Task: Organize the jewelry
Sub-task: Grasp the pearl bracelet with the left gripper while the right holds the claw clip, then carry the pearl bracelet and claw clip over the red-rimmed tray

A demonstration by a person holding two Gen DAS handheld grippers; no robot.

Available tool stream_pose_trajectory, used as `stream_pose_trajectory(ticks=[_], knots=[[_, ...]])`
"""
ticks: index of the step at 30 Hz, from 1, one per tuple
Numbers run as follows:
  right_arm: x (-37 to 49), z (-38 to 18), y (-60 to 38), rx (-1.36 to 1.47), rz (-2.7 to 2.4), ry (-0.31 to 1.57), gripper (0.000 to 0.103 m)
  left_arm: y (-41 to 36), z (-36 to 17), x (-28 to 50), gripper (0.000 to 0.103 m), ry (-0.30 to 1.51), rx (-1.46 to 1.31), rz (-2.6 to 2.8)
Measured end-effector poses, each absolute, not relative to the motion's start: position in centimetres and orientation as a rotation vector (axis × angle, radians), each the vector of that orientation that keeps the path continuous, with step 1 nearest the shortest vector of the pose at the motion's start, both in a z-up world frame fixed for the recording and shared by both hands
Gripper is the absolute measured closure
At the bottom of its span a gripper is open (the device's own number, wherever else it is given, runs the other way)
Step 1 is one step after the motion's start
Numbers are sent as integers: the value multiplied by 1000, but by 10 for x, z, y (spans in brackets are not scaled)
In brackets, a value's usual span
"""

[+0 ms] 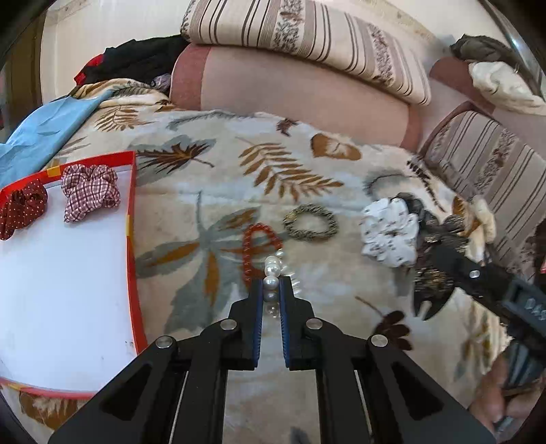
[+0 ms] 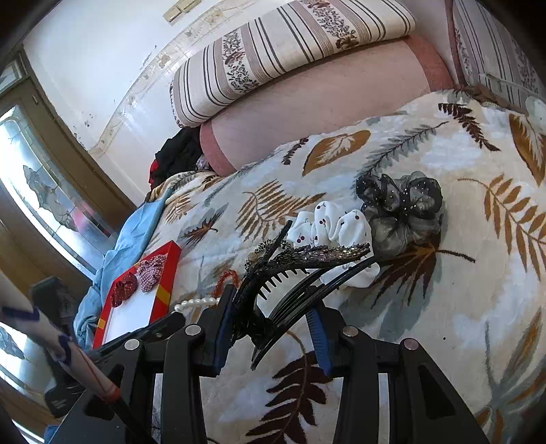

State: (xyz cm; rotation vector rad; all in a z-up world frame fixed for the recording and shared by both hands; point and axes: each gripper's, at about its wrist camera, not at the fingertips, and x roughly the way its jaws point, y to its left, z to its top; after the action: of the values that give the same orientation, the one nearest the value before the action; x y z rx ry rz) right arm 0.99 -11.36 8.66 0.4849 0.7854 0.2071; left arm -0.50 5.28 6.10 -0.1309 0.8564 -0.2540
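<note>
My left gripper [image 1: 271, 283] is shut on a white pearl bracelet [image 1: 272, 270], lifted a little above the leaf-patterned blanket. Just beyond it lie a red bead bracelet [image 1: 253, 246] and a braided olive hair tie [image 1: 310, 222]. A red-rimmed white tray [image 1: 131, 218] at the left holds a dark red scrunchie [image 1: 21, 207] and a checked scrunchie [image 1: 90, 191]. My right gripper [image 2: 273, 309] is shut on a black beaded hair claw clip [image 2: 290, 273]. Behind the clip rest a white cherry-print scrunchie [image 2: 329, 223] and a black-grey sheer scrunchie [image 2: 402, 205].
The blanket [image 1: 211, 191] covers a floor cushion, with pink bolsters [image 1: 300, 92] and striped cushions [image 1: 307, 30] along the back. A blue cloth [image 1: 37, 133] and dark clothes [image 1: 136, 59] lie behind the tray. A person's patterned sleeve [image 2: 51, 338] shows at the lower left.
</note>
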Motion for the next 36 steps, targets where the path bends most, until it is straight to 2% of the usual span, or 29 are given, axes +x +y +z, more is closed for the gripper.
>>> stream_pose_trajectory(ticks=[36], knots=[[-47,108,-82,369,252,749,59,51,113,-71,94,737,-90,-261]])
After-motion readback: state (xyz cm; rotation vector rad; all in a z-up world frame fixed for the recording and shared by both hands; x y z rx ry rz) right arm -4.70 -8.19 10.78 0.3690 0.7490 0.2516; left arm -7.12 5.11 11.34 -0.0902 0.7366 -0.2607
